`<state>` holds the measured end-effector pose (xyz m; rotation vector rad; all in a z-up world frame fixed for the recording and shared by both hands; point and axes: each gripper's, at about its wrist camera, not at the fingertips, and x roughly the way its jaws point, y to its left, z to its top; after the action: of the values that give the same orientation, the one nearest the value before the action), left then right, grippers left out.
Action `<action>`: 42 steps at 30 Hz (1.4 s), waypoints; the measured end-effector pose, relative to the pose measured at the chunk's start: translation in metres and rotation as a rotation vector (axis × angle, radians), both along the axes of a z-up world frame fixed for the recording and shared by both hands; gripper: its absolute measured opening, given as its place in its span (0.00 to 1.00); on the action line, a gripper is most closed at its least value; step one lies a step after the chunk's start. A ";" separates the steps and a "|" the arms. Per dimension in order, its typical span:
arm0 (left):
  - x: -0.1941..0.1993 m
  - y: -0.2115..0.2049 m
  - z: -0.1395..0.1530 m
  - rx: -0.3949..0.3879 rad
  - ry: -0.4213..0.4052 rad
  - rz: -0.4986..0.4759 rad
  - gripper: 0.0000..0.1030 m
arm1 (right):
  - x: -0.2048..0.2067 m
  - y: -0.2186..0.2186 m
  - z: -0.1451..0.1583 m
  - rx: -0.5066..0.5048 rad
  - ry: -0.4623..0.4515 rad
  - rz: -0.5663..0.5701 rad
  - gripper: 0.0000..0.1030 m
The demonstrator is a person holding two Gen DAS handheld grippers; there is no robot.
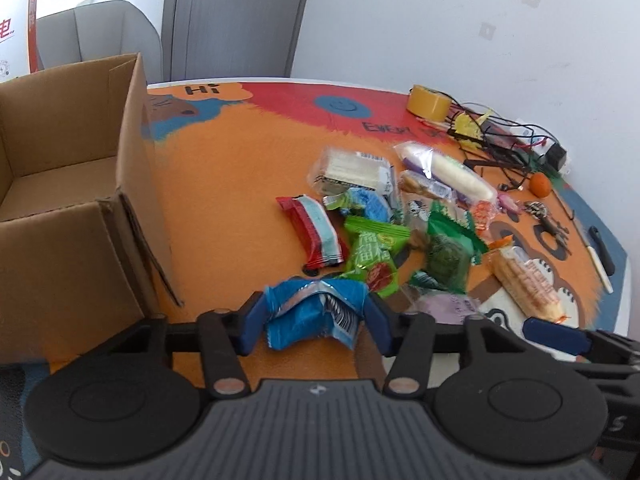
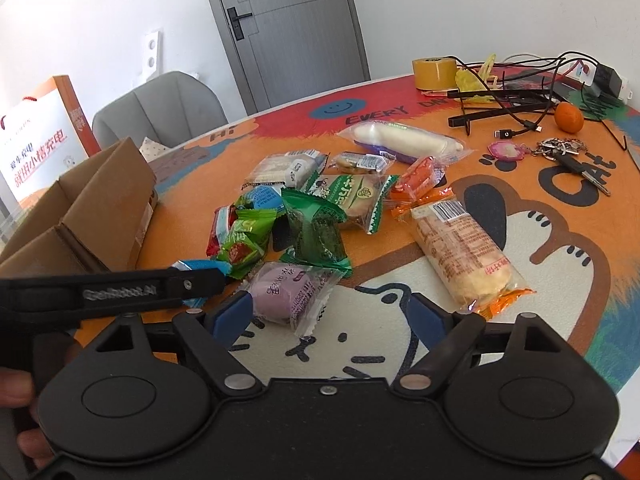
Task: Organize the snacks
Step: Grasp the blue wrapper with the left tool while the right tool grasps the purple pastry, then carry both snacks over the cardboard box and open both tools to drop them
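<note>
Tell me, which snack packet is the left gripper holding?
The crinkly blue foil packet, squeezed in the left gripper. All the other snacks lie loose on the table.

A round table [image 2: 540,240] with an orange cartoon-cat mat fills the middle of both views. A cardboard box [image 1: 80,184] stands at its left edge. A heap of wrapped snacks [image 2: 320,216] lies at the centre. At the upper right sit a roll of tape [image 2: 434,73], tangled cables [image 2: 520,92], an orange [image 2: 569,117] and keys [image 2: 568,152].
</note>
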<state>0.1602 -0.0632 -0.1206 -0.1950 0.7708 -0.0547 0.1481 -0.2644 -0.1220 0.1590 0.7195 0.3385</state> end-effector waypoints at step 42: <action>-0.035 0.010 0.043 -0.061 -0.067 -0.015 0.33 | 0.001 0.013 0.015 0.043 -0.003 0.023 0.37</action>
<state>0.1249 -0.0530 -0.0777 -0.2444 0.7043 -0.0982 0.1487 -0.2510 -0.1069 0.1912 0.7118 0.3758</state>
